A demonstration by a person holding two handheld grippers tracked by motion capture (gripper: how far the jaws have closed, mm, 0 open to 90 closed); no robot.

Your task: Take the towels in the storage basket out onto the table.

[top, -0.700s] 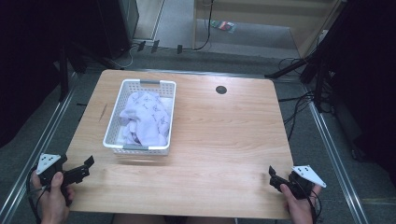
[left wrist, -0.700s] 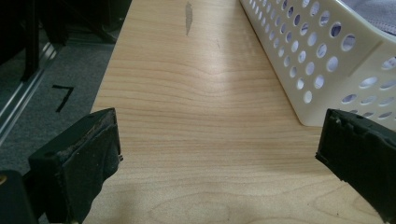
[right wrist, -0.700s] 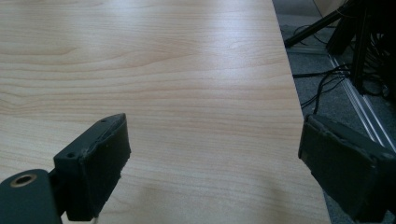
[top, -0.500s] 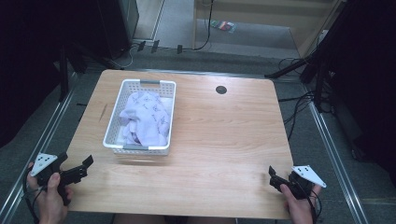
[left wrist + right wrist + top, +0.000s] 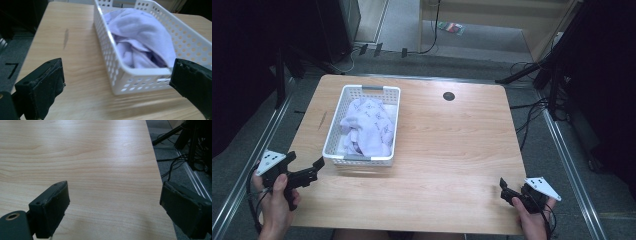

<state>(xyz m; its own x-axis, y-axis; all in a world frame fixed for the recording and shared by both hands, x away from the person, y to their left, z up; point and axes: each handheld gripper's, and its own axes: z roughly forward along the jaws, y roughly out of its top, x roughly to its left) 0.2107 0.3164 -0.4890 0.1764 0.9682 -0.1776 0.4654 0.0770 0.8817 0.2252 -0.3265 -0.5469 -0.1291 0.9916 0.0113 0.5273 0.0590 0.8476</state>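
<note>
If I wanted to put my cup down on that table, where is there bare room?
The widest bare wood lies between the white basket and the table's right edge, short of the dark round hole. A narrow strip runs left of the basket. The front corners are crowded by the left gripper and right gripper.

Lilac towel [image 5: 140, 32] fills white basket [image 5: 112, 72]; tool [image 5: 117, 82] gapes empty, perhaps just short.

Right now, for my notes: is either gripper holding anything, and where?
Nothing held. The left gripper and right gripper are both open and empty.
</note>
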